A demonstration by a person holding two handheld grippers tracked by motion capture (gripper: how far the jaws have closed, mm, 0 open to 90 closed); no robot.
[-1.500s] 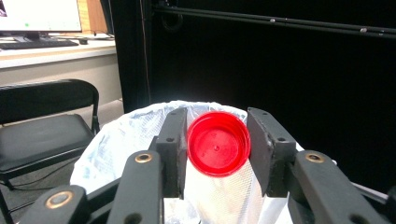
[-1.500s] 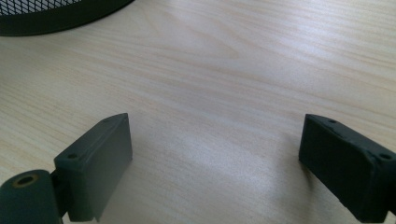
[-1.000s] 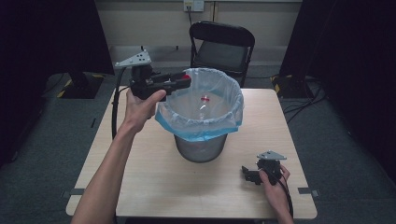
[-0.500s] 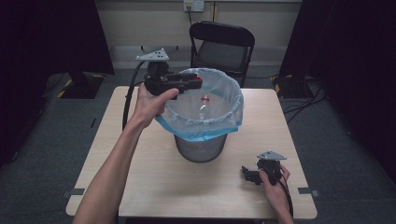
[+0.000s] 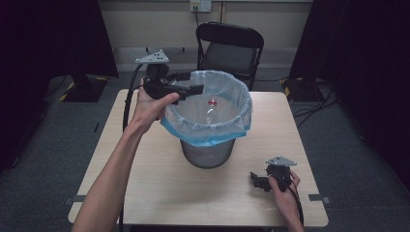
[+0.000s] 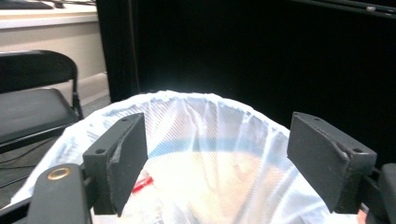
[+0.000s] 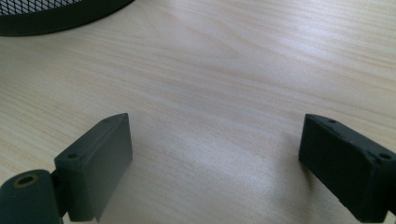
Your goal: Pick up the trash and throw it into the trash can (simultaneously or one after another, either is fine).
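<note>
A metal mesh bin [image 5: 208, 155] lined with a clear, blue-edged bag [image 5: 231, 126] stands mid-table. Inside the bag lies a clear bottle with a red cap [image 5: 212, 102]; the cap [image 6: 142, 183] also shows in the left gripper view, low between the jaws. My left gripper [image 5: 191, 82] hovers level over the bin's left rim. Its jaws have just been opening and now stand wide apart with nothing between them [image 6: 217, 158]. My right gripper [image 5: 257, 181] rests open on the wooden table [image 5: 145, 164] at the front right, with only bare wood between its pads [image 7: 215, 158].
A black folding chair [image 5: 230, 48] stands behind the table's far edge. The bin's mesh foot [image 7: 56, 16] lies ahead of the right gripper. Dark curtains close off both sides, and cables run on the floor at right.
The left gripper, which held the red-capped bottle over the rim, has opened. The bottle has dropped into the bag. The right gripper has not moved.
</note>
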